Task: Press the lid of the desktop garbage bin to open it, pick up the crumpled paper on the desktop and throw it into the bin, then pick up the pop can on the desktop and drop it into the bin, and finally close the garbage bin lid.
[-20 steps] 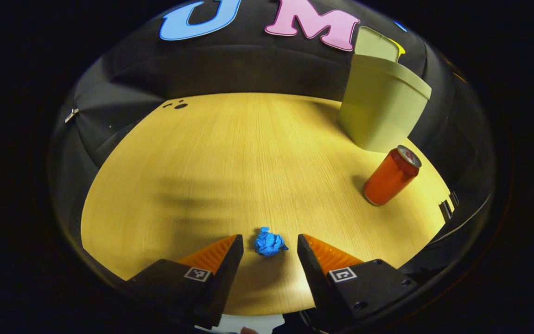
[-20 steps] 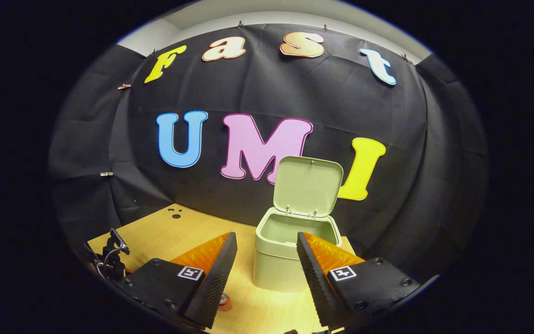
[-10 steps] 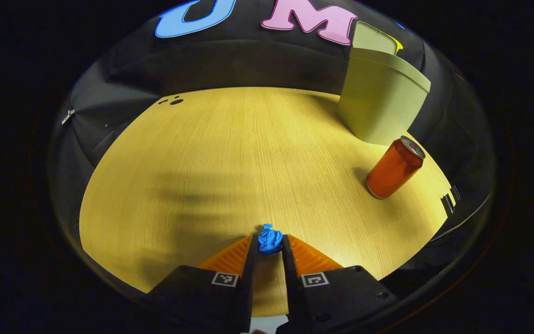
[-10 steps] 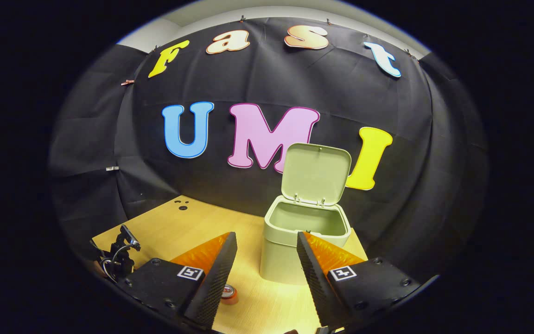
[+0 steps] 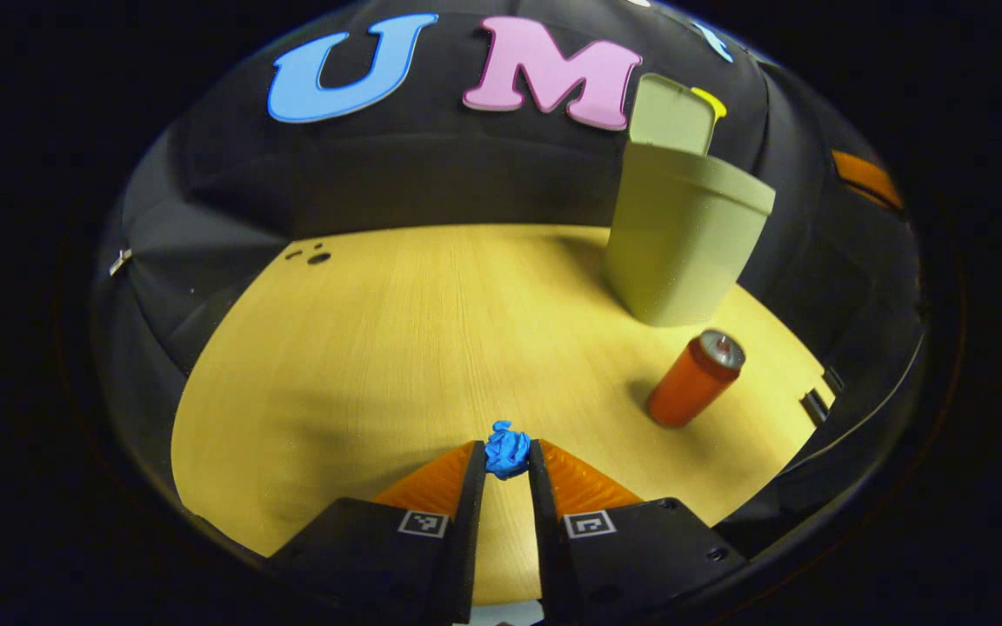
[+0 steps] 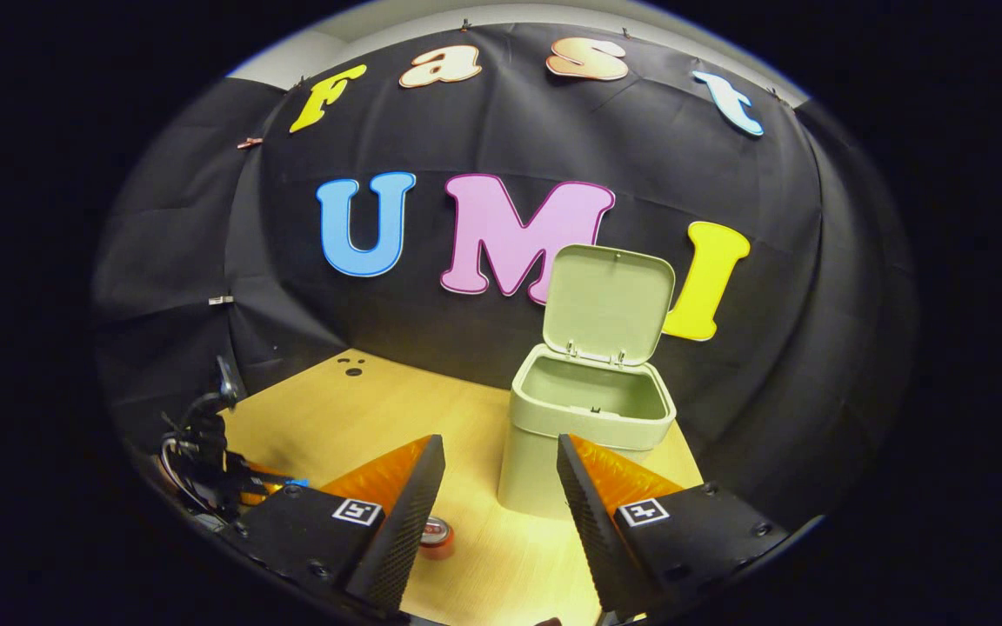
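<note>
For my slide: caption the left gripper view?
Left gripper pinches blue crumpled paper; bin open, can upright.

No readable text is found; square coded markers are borne by the left gripper (image 5: pixel 506 474) and right gripper (image 6: pixel 501 478), and nothing legible on the pop can (image 5: pixel 694 379)

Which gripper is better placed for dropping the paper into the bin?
Left. The left gripper is shut on the paper, while the right gripper is open and holds nothing. The bin has its lid up.
</note>
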### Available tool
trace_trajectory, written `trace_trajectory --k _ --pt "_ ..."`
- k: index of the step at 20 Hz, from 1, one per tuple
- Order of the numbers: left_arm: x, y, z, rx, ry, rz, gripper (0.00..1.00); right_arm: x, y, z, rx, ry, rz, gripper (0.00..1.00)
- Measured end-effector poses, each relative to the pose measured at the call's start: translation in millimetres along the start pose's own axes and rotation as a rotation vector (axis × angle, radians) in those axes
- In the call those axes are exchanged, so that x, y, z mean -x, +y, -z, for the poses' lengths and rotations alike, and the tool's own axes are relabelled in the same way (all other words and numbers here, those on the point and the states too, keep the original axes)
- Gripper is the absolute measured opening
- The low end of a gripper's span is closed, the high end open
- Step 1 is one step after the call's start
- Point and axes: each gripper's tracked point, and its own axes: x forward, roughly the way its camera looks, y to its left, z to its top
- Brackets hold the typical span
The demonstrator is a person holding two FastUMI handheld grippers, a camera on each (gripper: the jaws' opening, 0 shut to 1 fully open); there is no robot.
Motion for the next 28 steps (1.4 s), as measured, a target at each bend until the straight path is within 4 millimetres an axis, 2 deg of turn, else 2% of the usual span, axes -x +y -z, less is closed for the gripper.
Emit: trace_trajectory --k 5,10,14,18,20,22,25,28 --pt "14 -18 -99 -0.001 -0.206 0.053 0.34 -2 3 16 -0.027 0.035 -0.019 0.83" --pt "24 -56 -197 -0.049 -0.382 0.148 0.34 -2 -2 33 -0.022 0.065 -0.001 0.83" --pt "16 -91 -254 -0.084 -0.481 0.245 0.34 -3 2 50 -0.029 0.095 0.005 0.83" --pt "-1 -136 -292 -0.17 -0.528 0.35 0.34 -7 6 62 -0.049 0.12 0.017 0.84" --pt "-12 -161 -303 -0.217 -0.541 0.405 0.33 -8 6 69 -0.051 0.138 0.027 0.85" --pt "-24 -183 -310 -0.254 -0.539 0.455 0.33 -10 8 73 -0.06 0.152 0.034 0.86" --pt "-52 -218 -317 -0.288 -0.516 0.52 0.33 -16 3 81 -0.068 0.177 0.054 0.86" --pt "-76 -234 -314 -0.308 -0.488 0.551 0.33 -17 -1 87 -0.078 0.196 0.07 0.86"
